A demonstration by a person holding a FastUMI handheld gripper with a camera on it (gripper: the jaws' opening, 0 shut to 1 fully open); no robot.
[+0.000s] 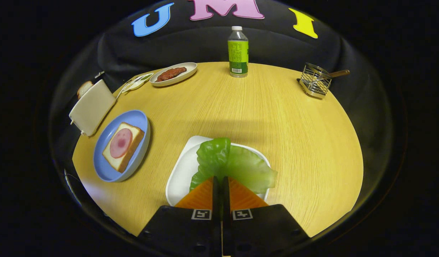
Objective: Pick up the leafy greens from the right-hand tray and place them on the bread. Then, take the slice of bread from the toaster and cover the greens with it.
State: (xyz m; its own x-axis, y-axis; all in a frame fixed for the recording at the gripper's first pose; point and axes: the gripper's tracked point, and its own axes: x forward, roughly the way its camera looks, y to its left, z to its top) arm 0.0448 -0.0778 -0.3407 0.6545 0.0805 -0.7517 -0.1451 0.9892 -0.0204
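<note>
While clamped on the leafy greens (233, 162), claw (220, 178) above white tray (180, 171); bottle (238, 51) label unreadable.

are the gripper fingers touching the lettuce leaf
Touching. In the gripper view the orange fingers are pressed nearly together with the lettuce leaf's near edge pinched at their tips, over the white tray.
</note>
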